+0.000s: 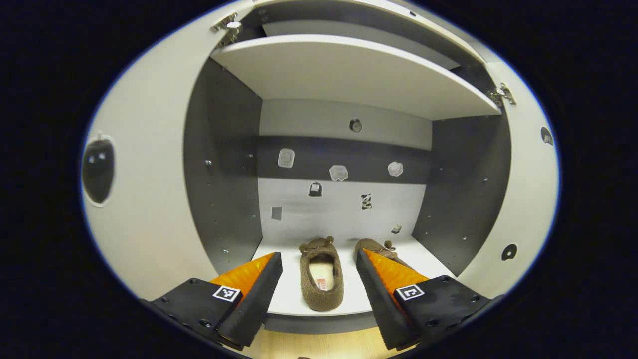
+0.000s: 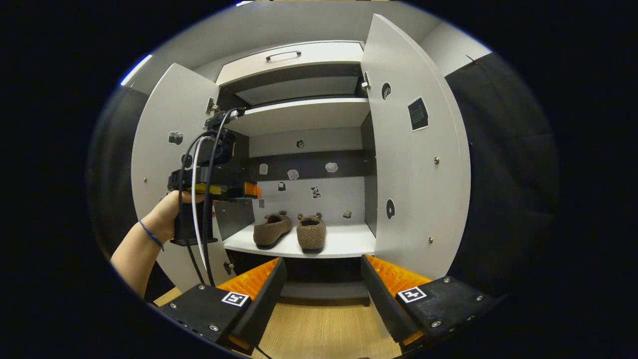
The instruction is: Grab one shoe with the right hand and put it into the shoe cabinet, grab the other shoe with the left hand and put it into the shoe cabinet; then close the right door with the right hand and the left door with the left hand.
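Shoes (image 2: 289, 230) on cabinet shelf (image 2: 344, 244) | one part-hidden (left view) | both hand-held grippers (image 1: 319, 284) (image 2: 323, 289) spread, empty

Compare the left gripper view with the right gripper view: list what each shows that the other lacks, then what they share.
Left gripper view alone: the insole inside the nearer brown fuzzy slipper.

Right gripper view alone: the white drawer with a metal handle on top, the wooden floor, and a person's hand holding the left gripper.

Shared: both slippers on the white lower shelf, both doors open.
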{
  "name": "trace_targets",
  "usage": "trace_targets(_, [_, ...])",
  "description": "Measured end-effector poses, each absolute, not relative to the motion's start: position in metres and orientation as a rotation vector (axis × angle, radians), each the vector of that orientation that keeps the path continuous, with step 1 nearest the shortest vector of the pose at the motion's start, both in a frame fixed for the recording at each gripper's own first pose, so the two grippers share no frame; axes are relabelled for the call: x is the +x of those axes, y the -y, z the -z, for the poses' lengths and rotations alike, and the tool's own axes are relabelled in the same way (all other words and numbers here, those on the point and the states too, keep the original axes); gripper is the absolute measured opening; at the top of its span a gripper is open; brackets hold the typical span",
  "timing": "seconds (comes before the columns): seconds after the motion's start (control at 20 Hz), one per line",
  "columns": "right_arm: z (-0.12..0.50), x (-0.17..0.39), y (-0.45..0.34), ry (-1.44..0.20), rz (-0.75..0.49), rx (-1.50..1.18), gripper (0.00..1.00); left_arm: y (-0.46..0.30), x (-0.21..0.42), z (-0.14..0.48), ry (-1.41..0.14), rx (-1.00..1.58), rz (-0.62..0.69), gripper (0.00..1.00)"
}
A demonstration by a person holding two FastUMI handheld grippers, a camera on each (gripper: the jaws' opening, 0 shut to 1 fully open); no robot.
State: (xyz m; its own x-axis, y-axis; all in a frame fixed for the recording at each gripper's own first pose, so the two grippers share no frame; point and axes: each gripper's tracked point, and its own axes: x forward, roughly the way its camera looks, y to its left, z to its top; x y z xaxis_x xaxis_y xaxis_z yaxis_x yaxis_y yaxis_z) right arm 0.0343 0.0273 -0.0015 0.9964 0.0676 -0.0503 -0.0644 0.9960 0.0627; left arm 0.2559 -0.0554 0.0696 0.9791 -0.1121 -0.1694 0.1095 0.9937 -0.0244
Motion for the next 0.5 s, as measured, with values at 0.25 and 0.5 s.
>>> trace_targets(0.25, [0.0,0.015,-0.018,-0.042,-0.061,0.047,0.93,0.05,0.178,-0.108,-0.055,0.017,0.116,0.95])
trace_targets(0.5, [-0.004,-0.007,0.004,-0.01,-0.028,0.034,0.93,0.039,0.109,-0.105,-0.016,0.01,0.12,0.95])
